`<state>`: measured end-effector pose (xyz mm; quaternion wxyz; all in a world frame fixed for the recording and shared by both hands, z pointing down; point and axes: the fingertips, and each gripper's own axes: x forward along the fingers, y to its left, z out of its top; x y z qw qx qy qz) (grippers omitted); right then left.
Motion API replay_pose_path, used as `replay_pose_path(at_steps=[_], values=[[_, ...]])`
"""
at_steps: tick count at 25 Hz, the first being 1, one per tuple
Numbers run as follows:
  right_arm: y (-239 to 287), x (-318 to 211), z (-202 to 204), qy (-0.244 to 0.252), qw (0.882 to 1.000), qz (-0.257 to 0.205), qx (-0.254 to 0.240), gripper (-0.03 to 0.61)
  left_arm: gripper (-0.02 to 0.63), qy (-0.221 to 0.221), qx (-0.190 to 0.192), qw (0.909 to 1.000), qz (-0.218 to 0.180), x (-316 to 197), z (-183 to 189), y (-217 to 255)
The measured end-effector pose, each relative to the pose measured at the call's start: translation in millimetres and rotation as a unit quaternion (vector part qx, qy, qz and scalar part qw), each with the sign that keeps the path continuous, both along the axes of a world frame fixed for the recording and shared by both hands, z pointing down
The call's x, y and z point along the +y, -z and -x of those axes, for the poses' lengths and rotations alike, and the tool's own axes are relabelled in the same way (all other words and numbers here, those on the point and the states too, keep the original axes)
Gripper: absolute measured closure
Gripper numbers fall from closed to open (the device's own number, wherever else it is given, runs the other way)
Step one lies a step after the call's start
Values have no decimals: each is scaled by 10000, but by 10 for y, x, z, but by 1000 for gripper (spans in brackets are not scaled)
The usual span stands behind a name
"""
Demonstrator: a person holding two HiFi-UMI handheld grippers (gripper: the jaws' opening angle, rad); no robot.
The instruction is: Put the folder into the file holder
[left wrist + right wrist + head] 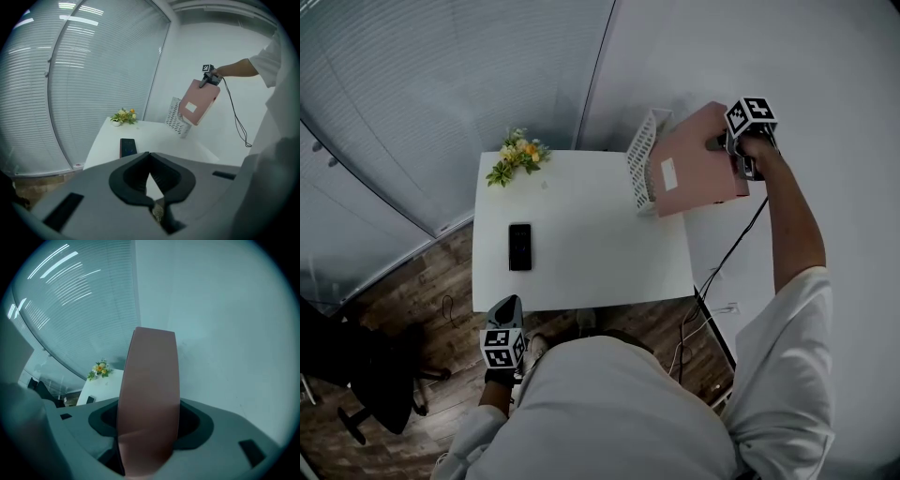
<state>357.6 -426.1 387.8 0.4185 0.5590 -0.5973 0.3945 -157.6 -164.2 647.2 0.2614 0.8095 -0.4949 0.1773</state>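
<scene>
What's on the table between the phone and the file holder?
Nothing. In the head view the white table is bare between the phone and the file holder.

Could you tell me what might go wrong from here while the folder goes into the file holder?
1. The file holder stands near the right edge of the table with nothing steadying it: the left gripper is shut and empty, off the near side. A push from the folder might slide or tip it.
2. The right gripper pinches the tilted folder by its upper end only, so it may swing or slip.
</scene>
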Motion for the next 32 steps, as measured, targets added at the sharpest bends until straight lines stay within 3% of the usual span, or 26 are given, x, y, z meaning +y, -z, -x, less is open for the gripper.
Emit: replay_pose_path(at_steps=[17,32], values=[[-269,-970,105,36,9985,510,185,281,606,973,33,9947,337,63,244,-253],[-952,-1173,206,235,9942,959,436,278,606,1265,-7,9906,525,115,235,-329]])
